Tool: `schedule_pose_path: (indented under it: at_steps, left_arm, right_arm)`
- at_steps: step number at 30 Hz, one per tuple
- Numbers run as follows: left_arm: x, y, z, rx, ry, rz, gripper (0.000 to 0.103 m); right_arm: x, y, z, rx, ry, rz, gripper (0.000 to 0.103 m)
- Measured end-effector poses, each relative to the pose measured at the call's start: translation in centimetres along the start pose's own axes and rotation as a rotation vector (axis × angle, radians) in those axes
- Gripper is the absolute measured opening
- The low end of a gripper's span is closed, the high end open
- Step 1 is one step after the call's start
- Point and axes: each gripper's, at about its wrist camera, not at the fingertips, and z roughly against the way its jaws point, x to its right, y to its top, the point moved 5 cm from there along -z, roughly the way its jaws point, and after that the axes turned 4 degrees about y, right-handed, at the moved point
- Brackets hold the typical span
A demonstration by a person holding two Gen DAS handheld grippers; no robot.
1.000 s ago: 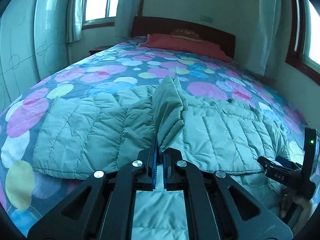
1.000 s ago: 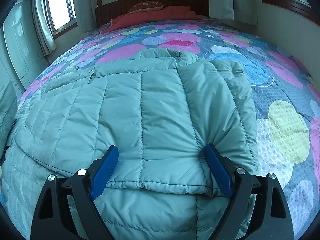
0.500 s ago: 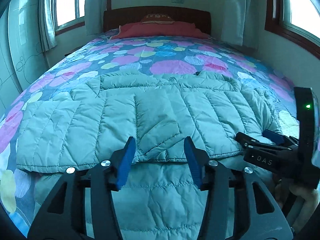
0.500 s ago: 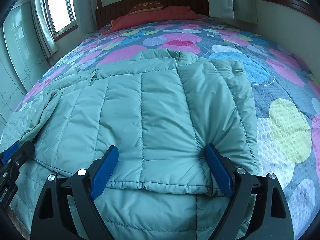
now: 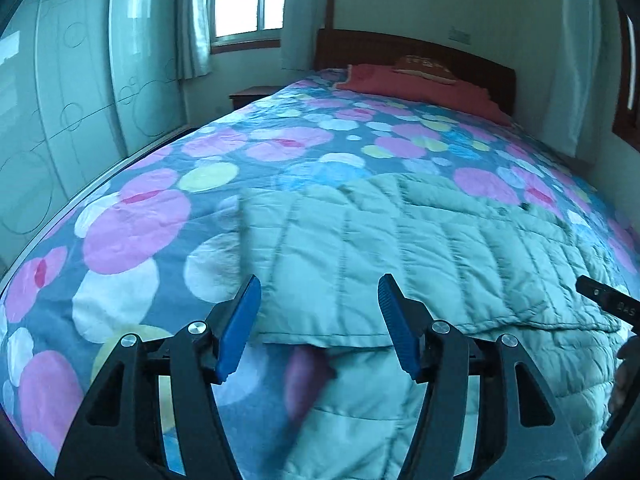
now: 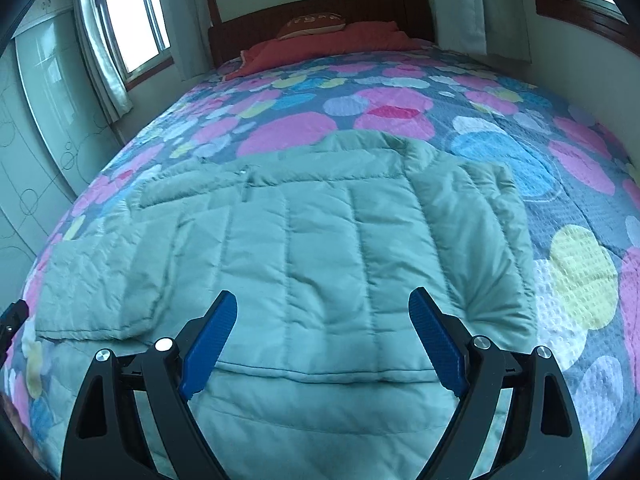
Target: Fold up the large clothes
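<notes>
A pale green quilted jacket (image 5: 400,248) lies flat on the bed, its sleeves folded in over the body. My left gripper (image 5: 319,284) hovers over the jacket's left folded edge; its jaws are opening and the blue pads press on nothing. In the right wrist view the same jacket (image 6: 320,240) fills the middle. My right gripper (image 6: 323,296) stands open above the jacket's lower hem, holding nothing. Part of the right gripper (image 5: 608,306) shows at the left view's right edge.
The bedspread (image 5: 152,220) with coloured circles covers a wide bed. A red pillow (image 6: 332,42) and dark wooden headboard (image 6: 320,6) are at the far end. A glass-fronted wardrobe (image 5: 60,120) runs along the left. Bare bedspread (image 6: 560,184) lies right of the jacket.
My left gripper let go of the raised sleeve fold, opened and swung left. The sleeve now lies flat across the jacket. The right gripper rose a little, still open.
</notes>
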Motion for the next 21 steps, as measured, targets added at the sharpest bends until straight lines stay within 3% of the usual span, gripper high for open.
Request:
schedule_pose_path:
  at_steps: [3,8,10,11,12,14,17,21]
  left_arm:
    - [-3.2,0.1,-1.5,-0.026,0.045,0.041,0.061]
    - [-5.5,-0.1,-3.1,-0.055,0.056,0.071,0.061]
    - [-5.7,-0.4,-3.6,-0.067,0.053,0.074,0.061]
    - [-5.7,-0.5,-3.8,-0.072,0.049,0.075,0.061]
    - [-5.7,-0.5,-3.9,-0.076,0.046,0.076,0.061]
    - [-5.5,-0.4,-3.9,-0.072,0.038,0.076,0.061]
    - [-4.9,0.1,-3.8,-0.060,0.022,0.071,0.061]
    - [-3.2,0.9,-3.6,-0.049,-0.010,0.052,0.061]
  right_arm:
    - [-3.8,0.6,-0.5,-0.018,0.059,0.027,0.087]
    - [-9.3,0.7,-2.8,-0.060,0.118,0.070,0.086]
    - [-11.0,0.4,-4.3,-0.096,0.139,0.071,0.074]
    - [-11.2,0.2,-4.8,-0.117,0.144,0.067,0.049]
    - [-11.6,-0.2,-5.7,-0.153,0.146,0.060,0.034]
    - [-11.8,-0.6,-6.4,-0.181,0.167,0.035,0.026]
    - [-11.1,-0.4,-5.2,-0.143,0.161,0.048,0.009]
    - [-8.1,0.7,-2.6,-0.062,0.088,0.069,0.008]
